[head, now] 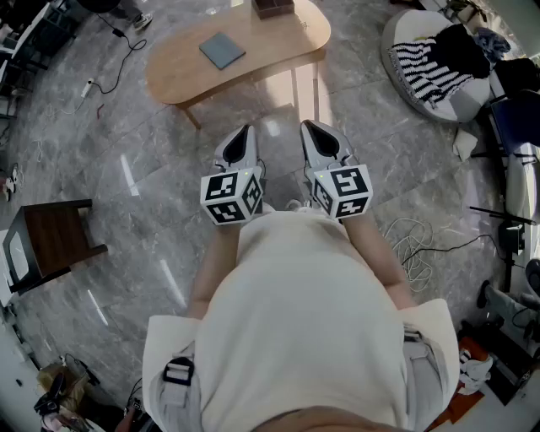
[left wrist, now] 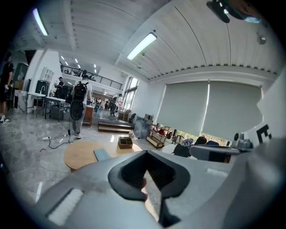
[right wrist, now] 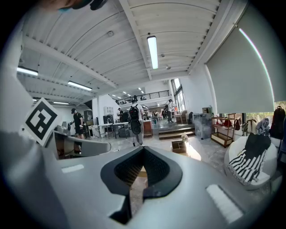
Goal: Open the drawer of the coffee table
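A light wooden coffee table (head: 186,63) with rounded ends stands on the marble floor ahead of me, at the top of the head view; its top (left wrist: 82,154) also shows in the left gripper view. No drawer front shows from here. My left gripper (head: 246,132) and right gripper (head: 309,126) are held side by side in front of my body, well short of the table. Both are shut with nothing between the jaws. In the right gripper view the shut jaws (right wrist: 142,161) hide most of the table.
A blue-grey pad (head: 222,49) and a dark wooden box (head: 273,7) lie on the tabletop. A beanbag with striped cloth (head: 434,63) sits at the right. A dark side table (head: 52,240) stands at the left. Cables (head: 422,245) trail on the floor. A person with a backpack (left wrist: 78,105) stands far off.
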Motion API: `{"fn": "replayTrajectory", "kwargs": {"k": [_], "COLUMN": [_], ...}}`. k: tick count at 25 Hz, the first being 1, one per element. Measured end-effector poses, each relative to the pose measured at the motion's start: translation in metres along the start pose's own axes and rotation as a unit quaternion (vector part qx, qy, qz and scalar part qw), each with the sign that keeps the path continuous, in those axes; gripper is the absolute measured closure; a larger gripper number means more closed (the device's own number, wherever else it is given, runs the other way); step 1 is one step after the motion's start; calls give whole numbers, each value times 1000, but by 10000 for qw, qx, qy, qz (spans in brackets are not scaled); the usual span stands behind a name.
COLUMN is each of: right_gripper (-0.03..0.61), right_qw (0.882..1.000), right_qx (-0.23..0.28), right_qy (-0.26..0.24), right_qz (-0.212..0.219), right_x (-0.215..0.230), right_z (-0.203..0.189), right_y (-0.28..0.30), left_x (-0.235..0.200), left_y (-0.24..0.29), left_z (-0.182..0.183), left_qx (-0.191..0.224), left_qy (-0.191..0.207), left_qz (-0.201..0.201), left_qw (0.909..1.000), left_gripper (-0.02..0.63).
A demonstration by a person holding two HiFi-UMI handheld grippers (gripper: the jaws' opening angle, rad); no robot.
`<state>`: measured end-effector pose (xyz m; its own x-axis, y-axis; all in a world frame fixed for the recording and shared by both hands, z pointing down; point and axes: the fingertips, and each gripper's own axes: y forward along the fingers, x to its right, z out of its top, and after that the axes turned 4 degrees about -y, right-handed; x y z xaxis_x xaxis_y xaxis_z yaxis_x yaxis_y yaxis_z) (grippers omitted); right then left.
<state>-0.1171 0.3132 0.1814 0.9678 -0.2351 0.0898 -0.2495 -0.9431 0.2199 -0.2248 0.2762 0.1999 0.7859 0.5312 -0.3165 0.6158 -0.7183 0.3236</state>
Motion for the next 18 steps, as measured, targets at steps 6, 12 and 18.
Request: {"fn": "replayTrajectory", "kwargs": {"k": [6,12,18], "right_gripper": [580,580,578], "right_qw": [10000,10000,9999], "right_qx": [0,-38,79], "right_qy": [-8,11,92], "right_qz": [-31,-51,-120], "right_x": [2,3,10], "right_z": [0,-5,-3], "right_y": [-5,-7,-12], "left_x": [4,5,11], "left_y": [-2,-2,-2], "left_z": [1,-2,-3], "left_qx": [61,35,42], "left_qy": [-84,-108,-128], "left_qz": [-57,-75,-57], "left_qw": [9999,9999,9999], "left_gripper": [617,617,617]}}
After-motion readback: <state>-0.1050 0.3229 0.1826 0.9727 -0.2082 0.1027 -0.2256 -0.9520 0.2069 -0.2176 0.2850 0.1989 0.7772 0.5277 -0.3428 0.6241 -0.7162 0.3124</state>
